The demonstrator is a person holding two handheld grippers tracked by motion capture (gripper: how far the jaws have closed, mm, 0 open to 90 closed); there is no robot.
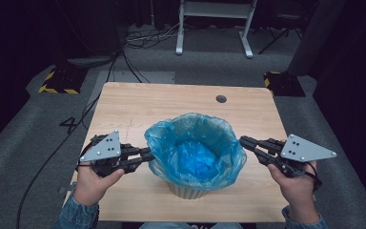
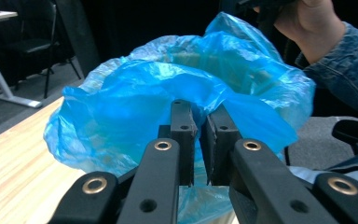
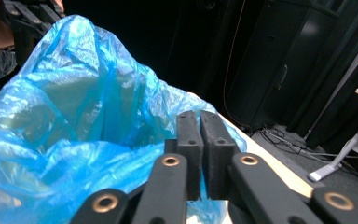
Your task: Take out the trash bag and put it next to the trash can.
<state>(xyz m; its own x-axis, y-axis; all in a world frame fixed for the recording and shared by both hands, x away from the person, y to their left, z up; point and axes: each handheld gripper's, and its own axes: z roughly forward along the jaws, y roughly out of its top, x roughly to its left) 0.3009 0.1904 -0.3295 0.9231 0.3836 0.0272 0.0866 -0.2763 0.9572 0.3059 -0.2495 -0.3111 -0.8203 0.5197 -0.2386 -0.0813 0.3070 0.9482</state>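
Observation:
A small pale bin [image 1: 187, 192] lined with a blue plastic bag [image 1: 205, 125] stands at the middle of the wooden table [image 1: 138, 102]. My left gripper [image 1: 148, 155] points right, its tips at the bag's left rim. In the left gripper view the left gripper [image 2: 199, 116] has a narrow gap between its jaws, with the blue bag [image 2: 135, 93] film showing in that gap and not pinched. My right gripper [image 1: 243, 140] points left, its tips at the bag's right rim. In the right gripper view the right gripper [image 3: 200, 122] is barely parted, the bag [image 3: 70, 107] just beyond it.
A round dark hole [image 1: 221, 98] sits near the table's far right corner. Cables [image 1: 124, 62] trail over the grey floor beyond the table, near white desk legs [image 1: 179, 33]. Yellow-and-black striped blocks [image 1: 57, 82] lie at the table's far corners.

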